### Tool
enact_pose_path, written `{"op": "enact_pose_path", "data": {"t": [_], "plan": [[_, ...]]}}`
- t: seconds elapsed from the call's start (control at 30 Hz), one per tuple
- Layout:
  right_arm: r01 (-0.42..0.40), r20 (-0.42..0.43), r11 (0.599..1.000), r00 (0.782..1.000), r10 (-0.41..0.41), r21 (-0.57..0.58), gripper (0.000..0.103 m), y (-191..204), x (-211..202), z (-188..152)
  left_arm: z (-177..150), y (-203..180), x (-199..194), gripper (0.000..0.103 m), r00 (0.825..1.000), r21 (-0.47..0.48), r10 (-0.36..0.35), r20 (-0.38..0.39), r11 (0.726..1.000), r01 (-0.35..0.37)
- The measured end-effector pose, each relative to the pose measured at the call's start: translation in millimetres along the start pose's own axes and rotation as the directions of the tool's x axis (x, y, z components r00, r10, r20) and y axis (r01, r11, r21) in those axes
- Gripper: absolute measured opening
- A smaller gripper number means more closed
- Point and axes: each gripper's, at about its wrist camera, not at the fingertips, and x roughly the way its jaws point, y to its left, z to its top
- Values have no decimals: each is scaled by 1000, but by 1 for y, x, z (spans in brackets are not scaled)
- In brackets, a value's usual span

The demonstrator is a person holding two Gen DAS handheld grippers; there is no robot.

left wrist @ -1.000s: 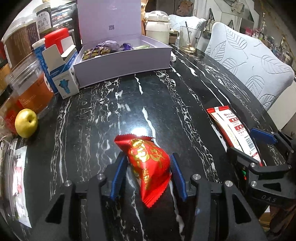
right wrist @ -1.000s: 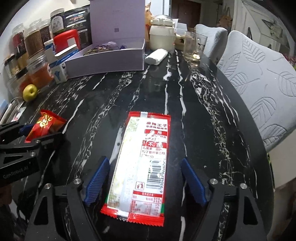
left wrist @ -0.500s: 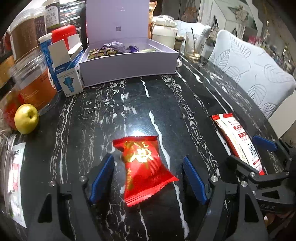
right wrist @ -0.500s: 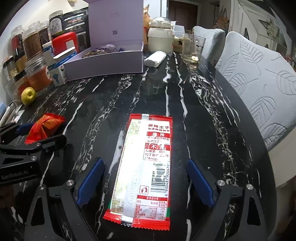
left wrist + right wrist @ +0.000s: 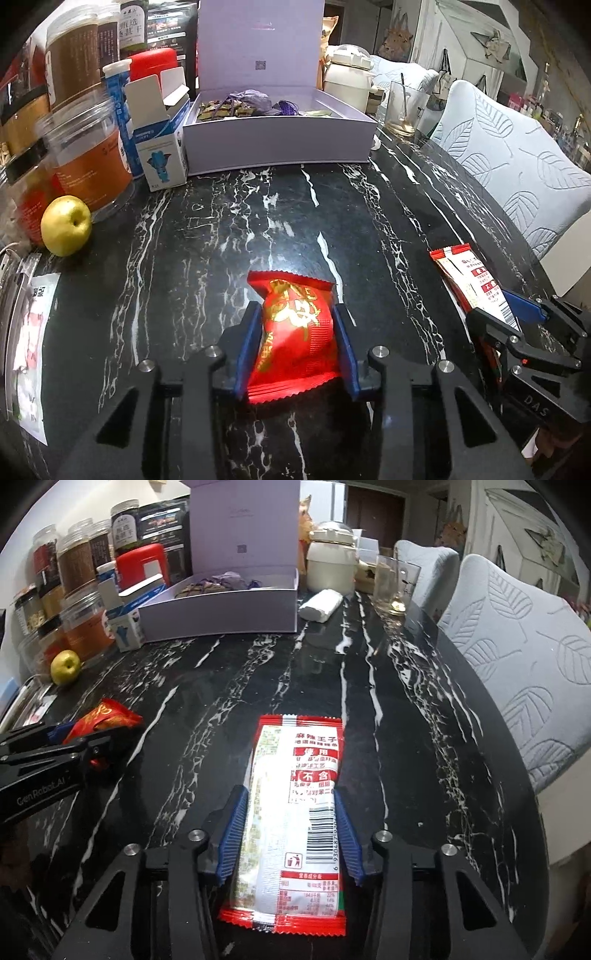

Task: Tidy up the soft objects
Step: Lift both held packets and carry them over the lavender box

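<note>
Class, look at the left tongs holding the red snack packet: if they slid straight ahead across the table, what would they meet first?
Probably the lilac gift box: bare black marble table lies ahead of the left tongs and red snack packet until its front wall, though depth is uncertain.

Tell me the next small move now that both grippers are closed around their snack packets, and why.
Probably lift both straight up a little. The left gripper pinches the red packet between its pads, and the right gripper squeezes the long white-and-red packet, yet both packets seem to lie on the black marble table. The open lavender box, already holding snacks, looks like the destination.
</note>
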Motion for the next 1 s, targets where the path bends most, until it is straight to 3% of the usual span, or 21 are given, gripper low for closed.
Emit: {"op": "enact_pose_path", "data": {"t": [0.53,1.0], "plan": [[-41,27,998,999,40,37,43,-6,-16,-5,-7,9,-18,35,997,-50,-60,38,997,62],[-90,87,995,992,86,47,43,1,-45,-18,-11,7,-53,35,994,-53,-37,101,998,43]]}}
